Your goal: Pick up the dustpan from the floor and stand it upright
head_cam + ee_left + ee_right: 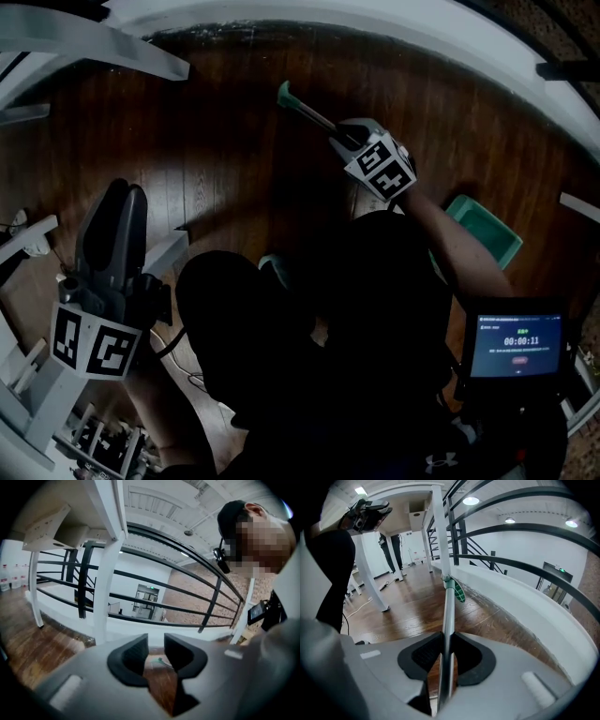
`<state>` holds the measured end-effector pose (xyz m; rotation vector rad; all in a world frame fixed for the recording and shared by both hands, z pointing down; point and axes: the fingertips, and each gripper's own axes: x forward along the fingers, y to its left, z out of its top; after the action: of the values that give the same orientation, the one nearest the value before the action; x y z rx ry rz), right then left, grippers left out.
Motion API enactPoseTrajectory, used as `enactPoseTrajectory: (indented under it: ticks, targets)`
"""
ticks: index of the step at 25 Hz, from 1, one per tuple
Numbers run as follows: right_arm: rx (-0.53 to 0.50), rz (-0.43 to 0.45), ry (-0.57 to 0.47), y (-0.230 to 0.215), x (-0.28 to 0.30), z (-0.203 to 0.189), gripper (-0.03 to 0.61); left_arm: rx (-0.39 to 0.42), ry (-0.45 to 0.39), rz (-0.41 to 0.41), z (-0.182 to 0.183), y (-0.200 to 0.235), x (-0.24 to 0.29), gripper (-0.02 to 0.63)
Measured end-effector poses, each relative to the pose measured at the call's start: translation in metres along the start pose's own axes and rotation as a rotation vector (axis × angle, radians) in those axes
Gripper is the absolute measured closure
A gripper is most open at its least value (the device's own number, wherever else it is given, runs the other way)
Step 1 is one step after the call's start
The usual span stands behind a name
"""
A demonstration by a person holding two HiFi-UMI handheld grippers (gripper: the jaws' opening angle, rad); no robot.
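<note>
The dustpan has a long metal handle [448,620] with a green grip [458,591] at its end. In the head view the handle [314,114] runs up and to the left from my right gripper [342,141], and the green pan [487,230] shows behind my right forearm, at the right. In the right gripper view my right gripper [447,656] is shut on the handle, both pads pressed against the pole. My left gripper [117,202] hovers at the left over the wooden floor. Its jaws [154,656] stand apart, and only floor shows between them.
A white curved curb [394,23] with a black railing [187,585] bounds the wooden floor at the far side. White table legs [103,42] stand at the left, and cables [173,352] lie on the floor. A small screen [518,345] hangs at the lower right.
</note>
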<state>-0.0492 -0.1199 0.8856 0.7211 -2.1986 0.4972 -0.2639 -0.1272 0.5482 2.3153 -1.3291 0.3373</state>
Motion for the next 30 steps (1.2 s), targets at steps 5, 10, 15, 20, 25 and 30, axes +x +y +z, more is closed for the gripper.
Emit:
enactPoseTrajectory:
  ticks: [5,10,15,20,25,30]
  targets:
    - [0.015,-0.006,0.027,0.002,-0.046,0.016,0.488,-0.071,-0.028,-0.004,0.029,-0.013,-0.013,0.517]
    - [0.032,-0.031,0.022,-0.005,-0.067,0.018,0.488,-0.096,-0.043,0.005,0.039,-0.022,-0.014,0.522]
    - [0.055,-0.071,0.01,-0.021,-0.089,0.026,0.488,-0.04,-0.002,-0.018,0.041,-0.046,-0.012,0.525]
    - [0.058,-0.097,0.035,-0.008,-0.14,0.035,0.488,-0.027,0.102,-0.051,0.046,-0.088,-0.041,0.525]
    - [0.06,-0.105,0.057,-0.012,-0.153,0.029,0.492,-0.073,0.159,-0.062,0.041,-0.102,-0.046,0.525]
    - [0.065,-0.136,0.058,0.001,-0.227,0.042,0.494,-0.09,0.176,-0.088,0.079,-0.147,-0.087,0.525]
